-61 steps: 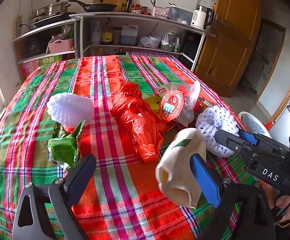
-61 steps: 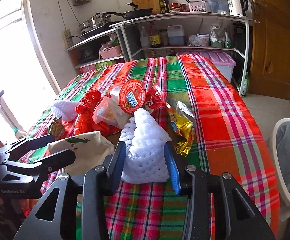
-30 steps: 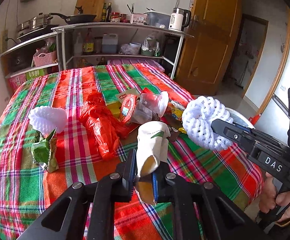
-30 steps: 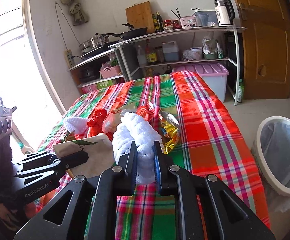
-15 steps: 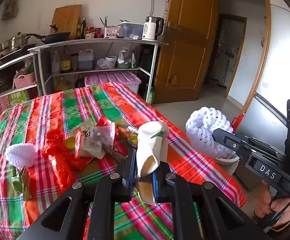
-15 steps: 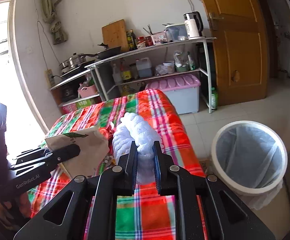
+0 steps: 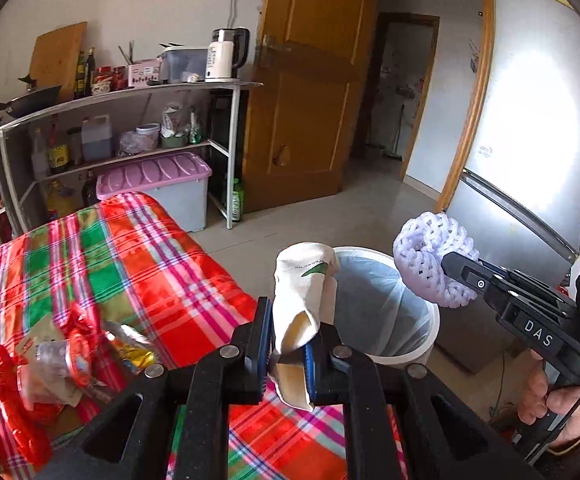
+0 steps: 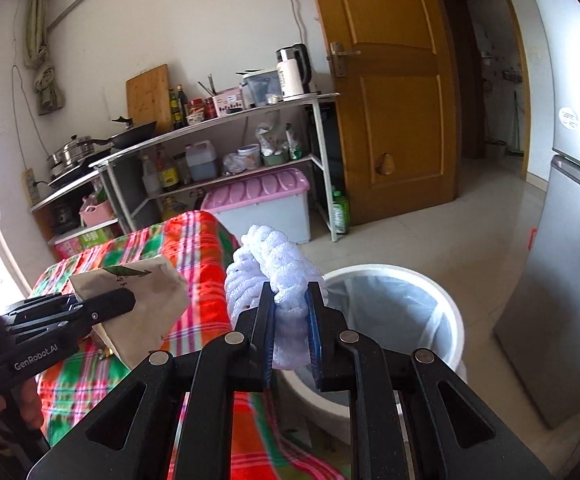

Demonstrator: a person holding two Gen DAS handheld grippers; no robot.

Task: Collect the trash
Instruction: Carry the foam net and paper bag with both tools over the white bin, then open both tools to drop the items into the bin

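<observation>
My left gripper (image 7: pixel 286 344) is shut on a crumpled beige paper cup (image 7: pixel 301 292) and holds it in the air near the table's edge; the cup also shows in the right wrist view (image 8: pixel 142 304). My right gripper (image 8: pixel 291 320) is shut on a white foam fruit net (image 8: pixel 274 268), also seen in the left wrist view (image 7: pixel 433 256), held above the rim of a white trash bin (image 8: pixel 445 304) lined with a clear bag. The bin (image 7: pixel 421 344) stands on the floor beside the table.
More trash lies on the plaid tablecloth (image 7: pixel 130 264): a red plastic bag (image 7: pixel 6 384), a clear cup with a red lid (image 7: pixel 62 364), a gold wrapper (image 7: pixel 134 356). A metal shelf rack (image 8: pixel 226 152), a pink-lidded bin (image 8: pixel 262 204), a fridge (image 8: pixel 569 280) and a wooden door (image 8: pixel 393 112) surround the spot.
Both grippers have swung right, away from the table toward the bin, each carrying its item. The bin is now much closer and under the foam net.
</observation>
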